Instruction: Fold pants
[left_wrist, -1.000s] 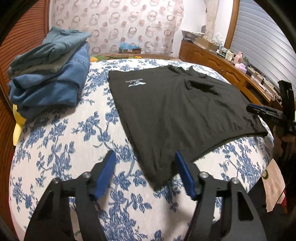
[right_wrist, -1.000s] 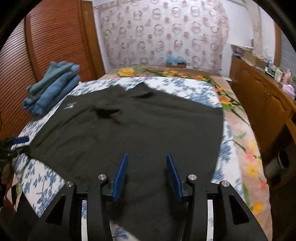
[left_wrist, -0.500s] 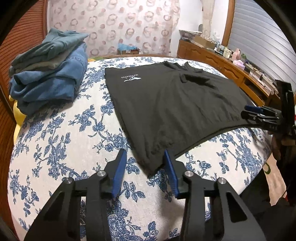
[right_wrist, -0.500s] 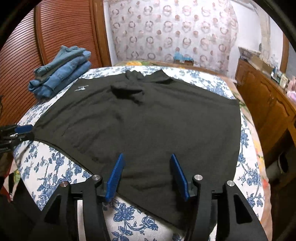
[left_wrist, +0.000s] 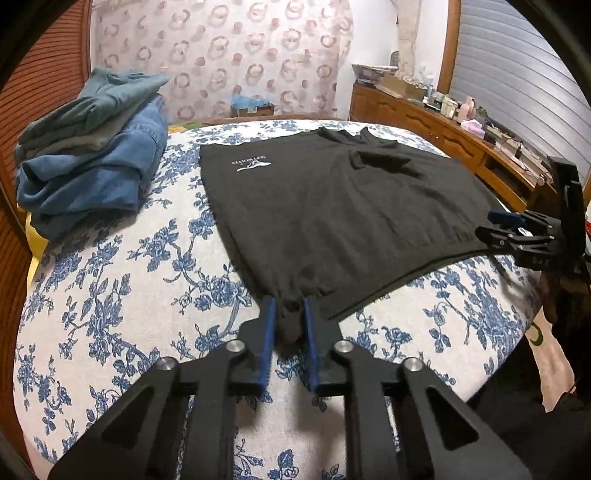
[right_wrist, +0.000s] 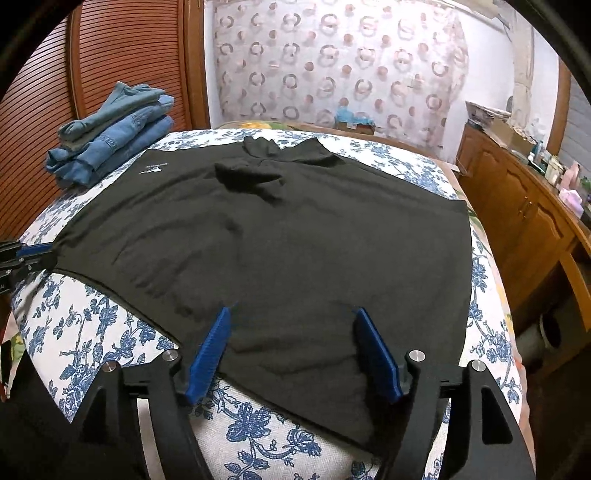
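Observation:
Black pants (left_wrist: 332, 206) with a small white logo lie spread flat on the blue-flowered bed (left_wrist: 110, 295); they also show in the right wrist view (right_wrist: 295, 240). My left gripper (left_wrist: 290, 317) is shut on the near left corner of the pants. It shows at the left edge of the right wrist view (right_wrist: 26, 254). My right gripper (right_wrist: 295, 325) is open, its blue fingers (right_wrist: 212, 343) low over the near edge of the pants, nothing between them. It shows from the side in the left wrist view (left_wrist: 517, 229) at the pants' right corner.
A stack of folded blue jeans (left_wrist: 92, 166) sits at the far left of the bed, also in the right wrist view (right_wrist: 110, 133). A wooden dresser (right_wrist: 524, 206) with clutter runs along the right side. A slatted wooden door (right_wrist: 110, 55) stands behind the stack.
My left gripper has moved forward and closed on the pants' near corner. My right gripper has opened wider and drawn back toward the near edge of the pants.

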